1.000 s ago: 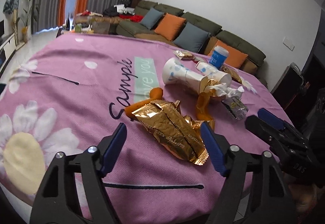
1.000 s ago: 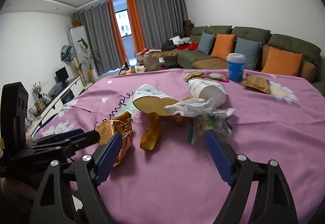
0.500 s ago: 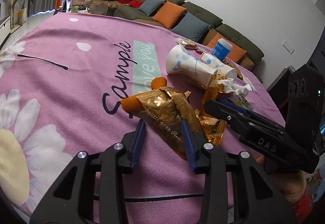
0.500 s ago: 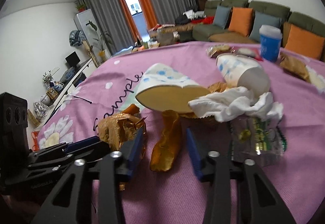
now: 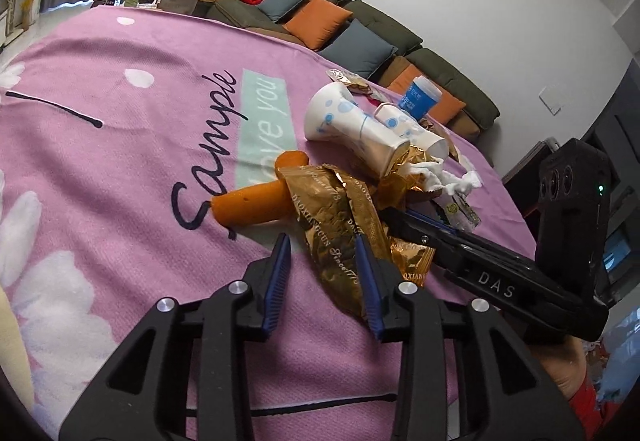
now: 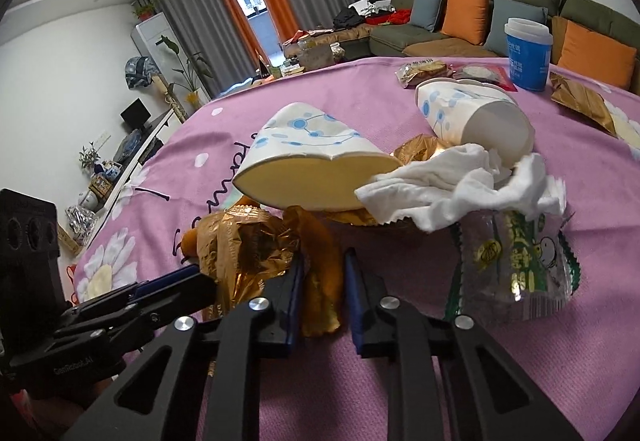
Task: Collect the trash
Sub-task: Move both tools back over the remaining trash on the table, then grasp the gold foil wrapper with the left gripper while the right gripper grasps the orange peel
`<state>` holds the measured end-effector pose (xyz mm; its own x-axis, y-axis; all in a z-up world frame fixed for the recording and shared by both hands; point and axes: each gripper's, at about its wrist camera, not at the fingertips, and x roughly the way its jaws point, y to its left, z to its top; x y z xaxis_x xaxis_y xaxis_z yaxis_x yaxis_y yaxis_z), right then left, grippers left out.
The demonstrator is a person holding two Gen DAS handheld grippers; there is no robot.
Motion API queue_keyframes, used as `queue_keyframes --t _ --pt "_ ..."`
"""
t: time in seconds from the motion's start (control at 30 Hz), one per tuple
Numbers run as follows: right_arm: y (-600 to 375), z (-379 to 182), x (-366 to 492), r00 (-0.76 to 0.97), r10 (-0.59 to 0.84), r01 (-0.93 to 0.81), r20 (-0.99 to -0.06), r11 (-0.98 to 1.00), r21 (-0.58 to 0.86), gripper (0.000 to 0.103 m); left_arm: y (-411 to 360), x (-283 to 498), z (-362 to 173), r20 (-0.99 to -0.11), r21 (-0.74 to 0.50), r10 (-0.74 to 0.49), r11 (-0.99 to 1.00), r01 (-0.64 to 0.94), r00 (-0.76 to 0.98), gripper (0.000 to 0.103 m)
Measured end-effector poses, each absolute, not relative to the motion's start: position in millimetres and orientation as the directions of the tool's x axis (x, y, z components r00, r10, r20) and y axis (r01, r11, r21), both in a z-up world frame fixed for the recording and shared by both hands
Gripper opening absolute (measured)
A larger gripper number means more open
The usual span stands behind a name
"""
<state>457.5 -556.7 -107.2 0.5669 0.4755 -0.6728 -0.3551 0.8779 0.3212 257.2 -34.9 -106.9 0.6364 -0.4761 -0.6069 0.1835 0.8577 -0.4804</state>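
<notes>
A pile of trash lies on the pink tablecloth [image 5: 120,129]. My left gripper [image 5: 322,253] is narrowly open with its jaws around the near end of a crumpled gold wrapper [image 5: 340,217]. An orange peel piece [image 5: 256,201] lies under that wrapper. My right gripper [image 6: 322,267] is narrowly open around an amber wrapper strip [image 6: 320,273]; the gold wrapper [image 6: 244,245] sits to its left. Behind are a squashed paper cup [image 6: 312,157], a second paper cup [image 6: 476,113], a white tissue [image 6: 460,185] and a clear green-printed bag [image 6: 516,261].
A blue lidded cup [image 6: 528,53] stands at the table's far side, with snack packets [image 6: 424,71] and a brown wrapper [image 6: 580,101] beside it. A green sofa with cushions [image 6: 468,13] is beyond. The right gripper's body [image 5: 500,273] reaches in beside my left.
Both grippers moved forward into the trash pile and narrowed from wide open. The left jaws now flank the gold wrapper, the right jaws flank the amber strip.
</notes>
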Motion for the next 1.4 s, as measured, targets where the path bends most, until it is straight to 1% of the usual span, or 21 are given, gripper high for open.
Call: queue_keyframes --t 0.2,0.23,0.27,0.3,0.43,0.57,0.8,1.0,1.07,1.2,1.4 --pt "-564 -108 458 0.566 0.494 -0.345 -0.660 0.869 0.355 0.014 -32 264 -109 -0.587 -0.536 -0.532 0.820 0.200 0.610 0.031" --pt "-565 -109 458 0.565 0.495 -0.344 -0.659 0.868 0.357 0.014 -33 265 -109 -0.575 -0.550 -0.552 0.807 0.214 0.603 0.027" --pt "-565 -109 459 0.565 0.497 -0.345 -0.658 0.867 0.358 0.014 -34 265 -110 -0.572 -0.553 -0.562 0.802 0.226 0.597 0.021" --pt "-565 -109 459 0.566 0.497 -0.345 -0.658 0.867 0.359 0.014 -35 266 -110 -0.570 -0.553 -0.571 0.798 0.238 0.591 0.012" --pt "-565 -108 458 0.569 0.502 -0.342 -0.651 0.865 0.367 0.013 -38 263 -106 -0.550 -0.557 -0.582 0.790 0.256 0.599 0.005" --pt "-566 -105 453 0.578 0.505 -0.352 -0.642 0.863 0.362 0.013 -35 250 -96 -0.539 -0.522 -0.557 0.810 0.268 0.632 0.003" --pt "-555 -85 434 0.586 0.533 -0.398 -0.610 0.845 0.356 0.013 1 213 -73 -0.517 -0.473 -0.467 0.854 0.215 0.718 0.003" --pt "-525 -61 419 0.580 0.579 -0.479 -0.574 0.812 0.335 0.013 50 182 -50 -0.472 -0.453 -0.368 0.881 0.138 0.801 0.003" --pt "-512 -54 416 0.571 0.597 -0.507 -0.563 0.796 0.330 0.013 68 169 -41 -0.456 -0.428 -0.313 0.898 0.103 0.833 0.003" --pt "-480 -38 410 0.548 0.638 -0.578 -0.541 0.757 0.305 0.013 104 147 -26 -0.429 -0.408 -0.231 0.912 0.041 0.873 0.003" --pt "-416 -10 397 0.490 0.712 -0.696 -0.503 0.667 0.266 0.013 166 106 -2 -0.387 -0.375 -0.076 0.923 -0.082 0.919 0.003"
